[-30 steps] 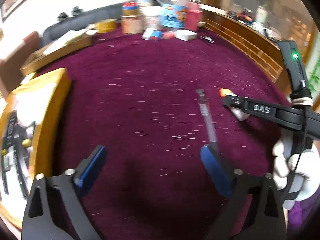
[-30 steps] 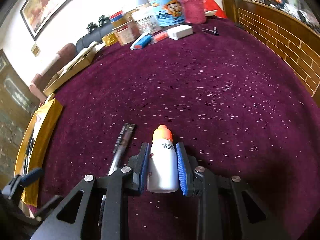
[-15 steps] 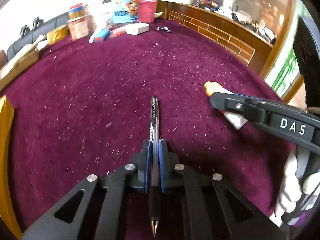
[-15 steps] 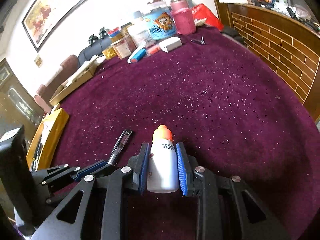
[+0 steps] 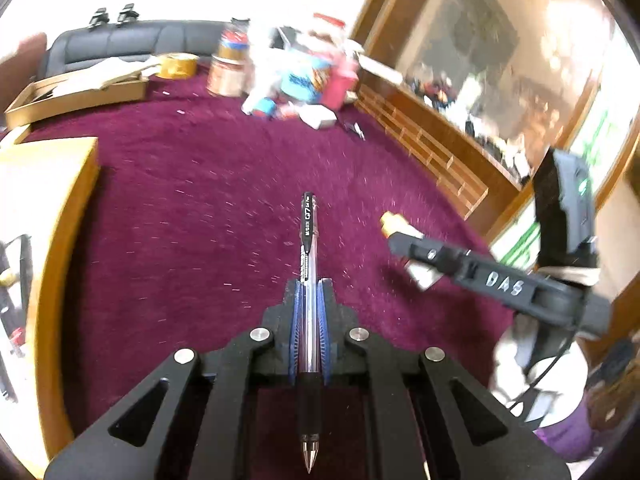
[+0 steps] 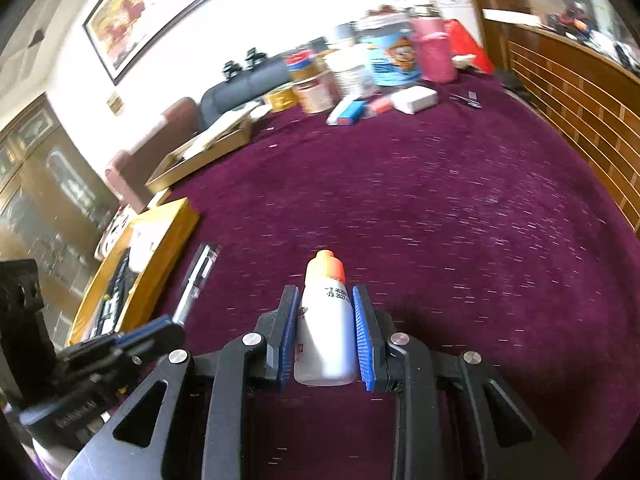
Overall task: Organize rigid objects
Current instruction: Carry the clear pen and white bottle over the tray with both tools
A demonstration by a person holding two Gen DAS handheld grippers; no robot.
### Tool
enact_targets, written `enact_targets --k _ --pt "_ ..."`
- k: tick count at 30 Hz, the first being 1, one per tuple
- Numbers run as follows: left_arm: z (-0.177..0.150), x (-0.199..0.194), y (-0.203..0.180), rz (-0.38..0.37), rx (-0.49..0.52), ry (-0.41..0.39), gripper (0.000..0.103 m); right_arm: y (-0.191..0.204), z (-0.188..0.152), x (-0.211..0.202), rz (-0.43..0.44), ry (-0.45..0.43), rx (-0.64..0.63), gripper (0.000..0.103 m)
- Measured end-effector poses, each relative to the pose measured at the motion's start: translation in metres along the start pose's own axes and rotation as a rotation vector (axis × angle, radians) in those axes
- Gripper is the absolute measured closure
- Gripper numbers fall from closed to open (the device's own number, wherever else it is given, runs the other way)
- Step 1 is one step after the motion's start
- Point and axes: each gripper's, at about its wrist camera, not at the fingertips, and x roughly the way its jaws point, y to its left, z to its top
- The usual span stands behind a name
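Only left wrist view: pen (image 5: pixel 308 304) tip.

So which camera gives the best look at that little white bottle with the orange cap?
The right wrist view: the bottle sits centred between the right gripper pads, cap and printed label clear. The left wrist view shows only its blurred orange cap and a bit of its body behind that gripper.

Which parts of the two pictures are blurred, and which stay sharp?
Left wrist view: the pen in the left gripper is sharp, the far clutter smeared. Right wrist view: the bottle in the right gripper is sharp, the carpet streaked.
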Motion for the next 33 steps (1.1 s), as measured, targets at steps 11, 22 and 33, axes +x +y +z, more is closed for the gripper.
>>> enact_targets --k 11,22,33 --pt "-0.018 -0.101 0.123 0.141 -0.266 -0.177 0.097 0.119 0.000 0.038 0.179 0.101 -0.160 0.079" --pt "-0.057 -0.126 0.212 0.291 -0.484 -0.193 0.097 0.215 -0.015 0.092 0.235 0.214 -0.300 0.079" --pt "-0.056 -0.115 0.225 0.339 -0.468 -0.163 0.091 0.261 -0.037 0.116 0.239 0.294 -0.389 0.079"
